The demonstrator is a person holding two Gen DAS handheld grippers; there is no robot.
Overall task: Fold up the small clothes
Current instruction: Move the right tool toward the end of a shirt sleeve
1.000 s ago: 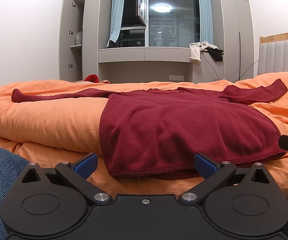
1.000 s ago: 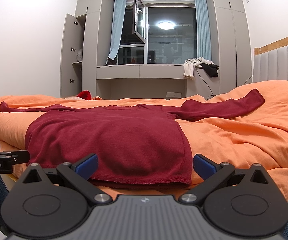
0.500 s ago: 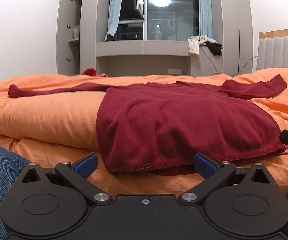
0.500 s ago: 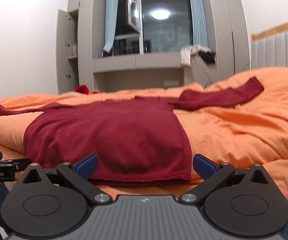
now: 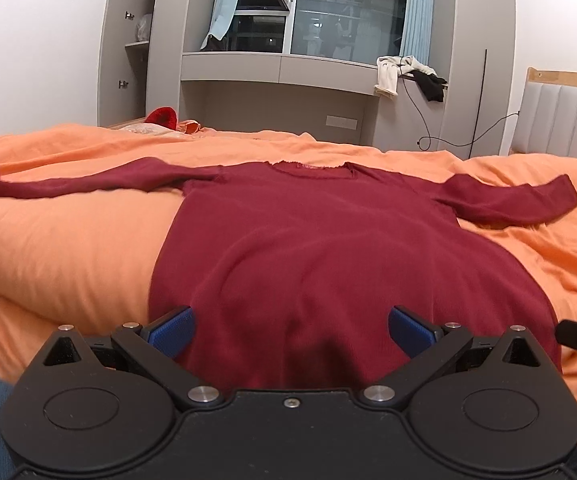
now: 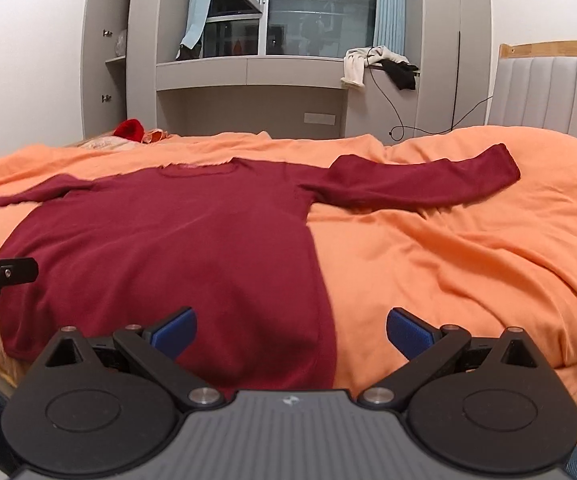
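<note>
While fingers (image 5: 170, 330) gape, sweater (image 5: 328, 248) flat

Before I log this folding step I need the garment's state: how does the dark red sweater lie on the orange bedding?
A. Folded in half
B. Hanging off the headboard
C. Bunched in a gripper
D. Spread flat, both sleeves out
D: the sweater lies flat on the orange bedding, sleeves stretched to either side, both grippers open.

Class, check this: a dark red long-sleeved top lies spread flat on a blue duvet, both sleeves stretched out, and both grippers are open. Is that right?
One detail is wrong: the duvet is orange, not blue, as the right wrist view shows. The dark red top does lie flat with sleeves stretched out, and the left gripper and right gripper are open.
</note>
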